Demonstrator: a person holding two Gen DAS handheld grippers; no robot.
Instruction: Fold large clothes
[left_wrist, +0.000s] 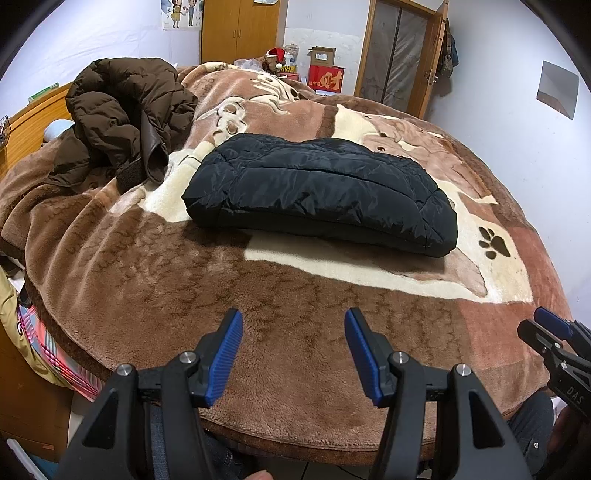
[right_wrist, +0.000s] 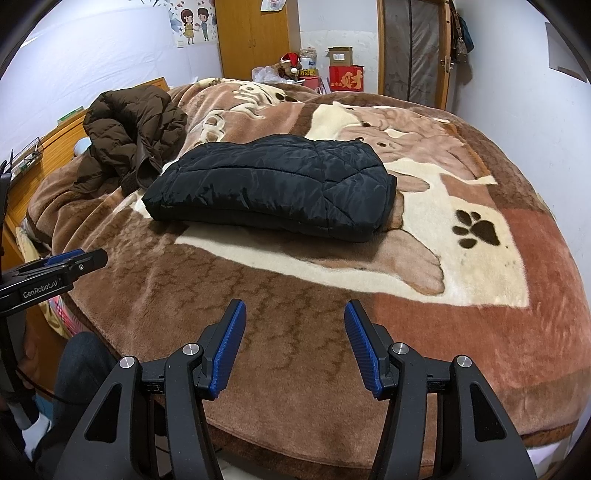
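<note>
On the bed (left_wrist: 303, 332), the crumpled brown coat (left_wrist: 122, 122) lies toward the far-left edge, nearer your left gripper (left_wrist: 293, 354); both it and the right gripper (right_wrist: 294, 347) stand apart, empty.

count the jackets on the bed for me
2. A black jacket, folded into a flat bundle, lies mid-bed; a brown jacket sits crumpled in a heap beyond it to the left. More could be hidden under that heap.
</note>
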